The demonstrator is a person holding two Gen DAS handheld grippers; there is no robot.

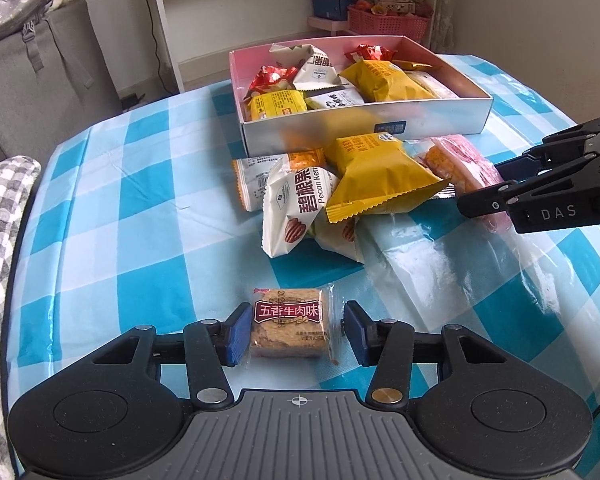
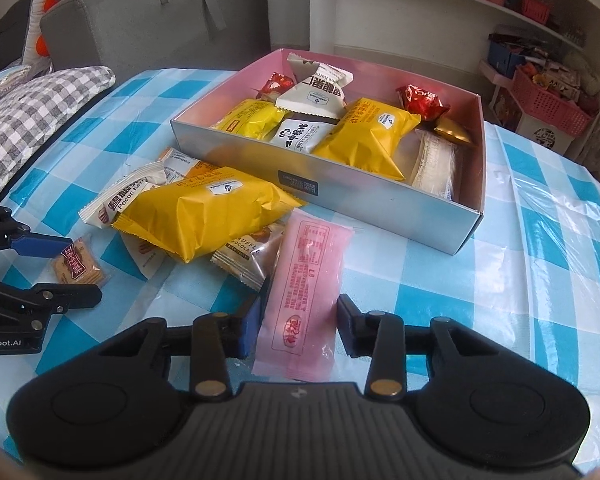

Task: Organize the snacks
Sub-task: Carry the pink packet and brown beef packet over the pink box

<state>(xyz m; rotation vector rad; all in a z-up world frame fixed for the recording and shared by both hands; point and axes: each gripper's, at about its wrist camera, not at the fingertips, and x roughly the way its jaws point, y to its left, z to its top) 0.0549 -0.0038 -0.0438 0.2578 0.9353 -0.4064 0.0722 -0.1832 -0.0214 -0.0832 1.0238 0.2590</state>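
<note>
Here: left gripper [image 1: 293,330] unclenched around biscuit packet [image 1: 288,323]; right gripper [image 2: 298,330] likewise around pink packet [image 2: 305,292]; yellow pouch [image 2: 204,216] nearby, box [image 2: 364,200] behind.

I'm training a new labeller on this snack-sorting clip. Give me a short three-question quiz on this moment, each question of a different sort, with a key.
1. True or false: the box already holds some snacks.
2. Which packet lies between the fingers of the right gripper? A) yellow packet B) pink packet C) red candy
3. Fill in: the left gripper straddles a small square ____ in clear wrap.

Key:
1. True; yellow, white and red packets lie inside.
2. B, the pink packet; a gap shows at the right finger, so it is not clamped.
3. Biscuit; gaps show on both sides.
</note>
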